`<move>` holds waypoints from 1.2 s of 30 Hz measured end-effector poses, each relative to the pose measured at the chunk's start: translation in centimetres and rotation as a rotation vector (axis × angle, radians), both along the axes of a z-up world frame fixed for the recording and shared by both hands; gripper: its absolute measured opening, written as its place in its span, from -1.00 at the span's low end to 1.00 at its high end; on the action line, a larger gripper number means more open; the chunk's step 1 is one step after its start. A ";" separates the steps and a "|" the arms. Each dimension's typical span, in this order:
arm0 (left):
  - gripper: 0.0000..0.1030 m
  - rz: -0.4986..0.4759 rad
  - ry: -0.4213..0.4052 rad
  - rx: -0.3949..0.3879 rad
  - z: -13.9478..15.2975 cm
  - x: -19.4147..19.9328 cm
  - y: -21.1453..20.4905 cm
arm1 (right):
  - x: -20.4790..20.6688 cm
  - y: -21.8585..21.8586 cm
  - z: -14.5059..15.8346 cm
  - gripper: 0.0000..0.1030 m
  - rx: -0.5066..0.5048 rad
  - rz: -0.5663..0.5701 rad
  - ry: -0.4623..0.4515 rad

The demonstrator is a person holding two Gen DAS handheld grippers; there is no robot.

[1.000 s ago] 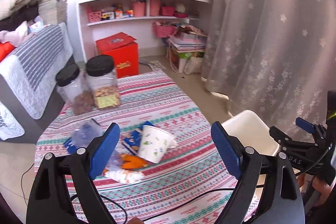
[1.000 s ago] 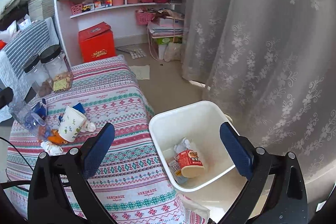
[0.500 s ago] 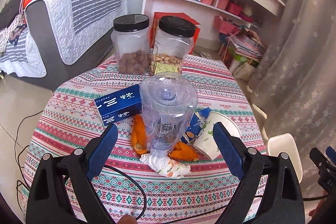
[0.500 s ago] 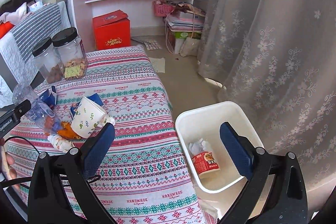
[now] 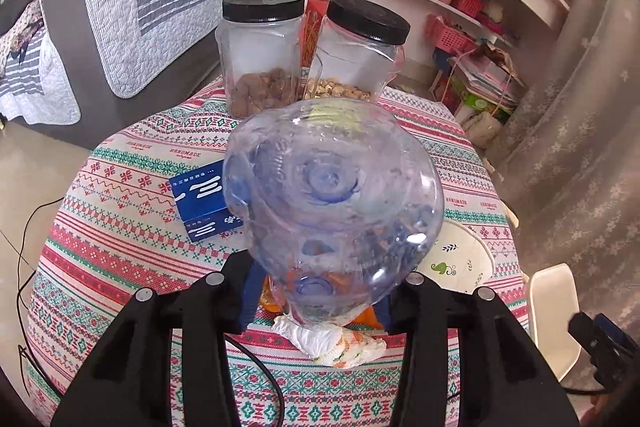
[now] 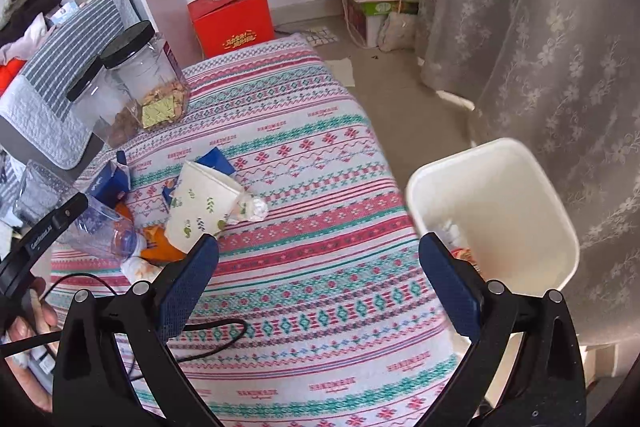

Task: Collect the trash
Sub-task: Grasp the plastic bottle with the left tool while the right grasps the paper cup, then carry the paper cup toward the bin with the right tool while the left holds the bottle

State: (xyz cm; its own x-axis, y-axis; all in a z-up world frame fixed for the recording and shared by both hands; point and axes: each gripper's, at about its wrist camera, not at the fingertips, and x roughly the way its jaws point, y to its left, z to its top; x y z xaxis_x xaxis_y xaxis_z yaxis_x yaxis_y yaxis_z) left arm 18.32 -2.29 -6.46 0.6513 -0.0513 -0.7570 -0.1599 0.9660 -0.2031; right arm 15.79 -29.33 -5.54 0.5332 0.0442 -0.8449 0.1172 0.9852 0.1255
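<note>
Fingers of the left gripper have just been closing, and the clear plastic bottle now sits between them: half a second back they stood wide with the bottle lying ahead of them, and now the blue pads flank its neck end at the bottom centre of the left wrist view, the bottle's base bulging toward the lens. The pads look to be pressing on the plastic, though the bottle hides most of the contact, so I judge this a grip just made rather than a settled one. From the right wrist view the bottle shows at the left edge, slanting over the pile of litter.

That change means the first piece of trash on the bench is probably in hand and ready to be carried to the white bin, which stands off the bench's edge at the right of the right wrist view with some litter already inside.

Fingers of the right gripper stand wide apart at the lower middle of their view, with nothing between them but patterned cloth. They have come closer to the bench since a second ago, and the paper cup lies on its side just above the left pad.

Waiting on the bench are the blue carton, the crumpled tissue and orange scraps beneath the bottle. Two black-lidded jars stand behind.
</note>
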 end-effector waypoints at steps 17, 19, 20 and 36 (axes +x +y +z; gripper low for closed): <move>-0.14 -0.087 -0.202 -0.092 9.1 -7.0 5.9 | 6.9 5.0 -6.8 0.86 0.283 -0.043 0.132; -0.14 -0.087 -0.203 -0.100 9.1 -7.0 6.3 | 7.5 4.8 -7.3 0.86 0.315 -0.065 0.140; -0.14 -0.087 -0.199 -0.103 9.1 -7.0 6.5 | 7.8 4.7 -7.6 0.85 0.332 -0.076 0.146; -0.14 -0.065 -0.140 -0.079 7.4 -6.5 7.2 | 8.3 6.3 -6.1 -0.27 0.353 0.008 0.084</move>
State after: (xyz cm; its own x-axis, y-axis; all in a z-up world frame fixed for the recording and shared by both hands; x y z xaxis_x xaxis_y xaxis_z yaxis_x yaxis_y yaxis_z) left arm 11.83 4.91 0.91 0.7436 -0.1527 -0.6510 -0.0622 0.9536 -0.2947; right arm 24.12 -23.05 -11.67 0.4609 0.3447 -0.8178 0.1337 0.8840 0.4480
